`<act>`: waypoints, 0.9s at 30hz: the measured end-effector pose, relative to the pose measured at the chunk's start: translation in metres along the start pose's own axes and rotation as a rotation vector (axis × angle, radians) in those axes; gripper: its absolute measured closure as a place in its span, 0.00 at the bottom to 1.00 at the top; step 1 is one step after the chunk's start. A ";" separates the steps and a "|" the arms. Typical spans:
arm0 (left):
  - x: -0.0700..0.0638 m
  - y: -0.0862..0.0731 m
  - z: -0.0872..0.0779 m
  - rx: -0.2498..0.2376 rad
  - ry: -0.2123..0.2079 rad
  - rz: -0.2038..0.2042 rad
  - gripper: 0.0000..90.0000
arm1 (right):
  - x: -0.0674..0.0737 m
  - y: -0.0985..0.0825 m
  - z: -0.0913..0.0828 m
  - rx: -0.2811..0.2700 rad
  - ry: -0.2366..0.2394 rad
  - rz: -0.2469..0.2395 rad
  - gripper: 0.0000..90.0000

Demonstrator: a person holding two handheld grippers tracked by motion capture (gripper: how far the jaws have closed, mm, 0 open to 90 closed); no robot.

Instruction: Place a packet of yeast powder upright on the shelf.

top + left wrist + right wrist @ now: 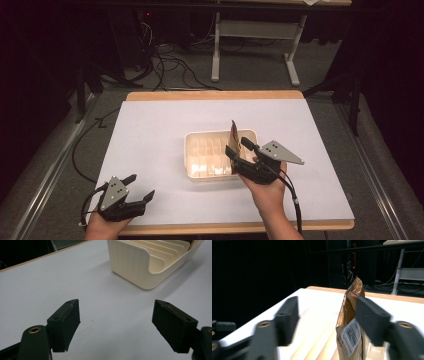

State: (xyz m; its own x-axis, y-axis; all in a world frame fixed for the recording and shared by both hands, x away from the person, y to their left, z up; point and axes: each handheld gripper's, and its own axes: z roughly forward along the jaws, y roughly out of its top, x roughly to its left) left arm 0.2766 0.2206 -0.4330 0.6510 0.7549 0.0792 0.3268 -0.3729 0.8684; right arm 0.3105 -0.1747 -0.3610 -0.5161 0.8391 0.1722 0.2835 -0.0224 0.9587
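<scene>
A cream slotted rack (196,150) sits in the middle of the white table top. A brown foil packet (233,132) with a barcode label stands upright in the rack's right end. My right gripper (239,149) is at that end, open. In the right gripper view the packet (350,315) rises between the jaws, close against the right-hand one, above the rack's slots (312,340); the gripper (327,302) is not closed on it. My left gripper (141,186) rests open near the front left of the table, holding nothing. In its own view the left gripper (115,303) faces the rack's wall (130,262).
The white sheet (150,130) covers a wooden table with bare edges front and back. Beyond the far edge are floor cables (170,65) and a white desk frame (255,35). Dark curtains stand on both sides.
</scene>
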 end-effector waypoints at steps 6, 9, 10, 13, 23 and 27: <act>0.003 -0.001 -0.001 -0.005 0.004 -0.018 0.25 | -0.006 0.005 -0.013 0.036 -0.021 -0.052 0.17; 0.005 -0.001 -0.002 -0.008 0.008 -0.028 0.25 | -0.014 0.005 -0.020 0.041 -0.033 -0.061 0.17; 0.007 -0.001 -0.003 -0.008 0.016 -0.034 0.25 | -0.024 0.005 -0.029 0.050 -0.046 -0.072 0.17; 0.010 -0.002 -0.003 -0.004 0.022 -0.044 0.25 | -0.036 0.002 -0.037 0.072 -0.075 -0.076 0.17; 0.017 -0.006 0.000 0.030 0.061 -0.065 0.25 | -0.118 -0.028 -0.090 0.121 -0.231 0.010 0.17; 0.015 -0.007 0.004 0.051 0.061 -0.057 0.25 | -0.139 -0.053 -0.112 0.119 -0.285 0.039 0.17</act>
State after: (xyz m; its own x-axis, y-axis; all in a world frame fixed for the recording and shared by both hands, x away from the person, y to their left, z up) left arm 0.2873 0.2323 -0.4398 0.5883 0.8064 0.0611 0.3979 -0.3544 0.8462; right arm 0.2766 -0.3514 -0.4102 -0.2604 0.9578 0.1216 0.3997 -0.0077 0.9166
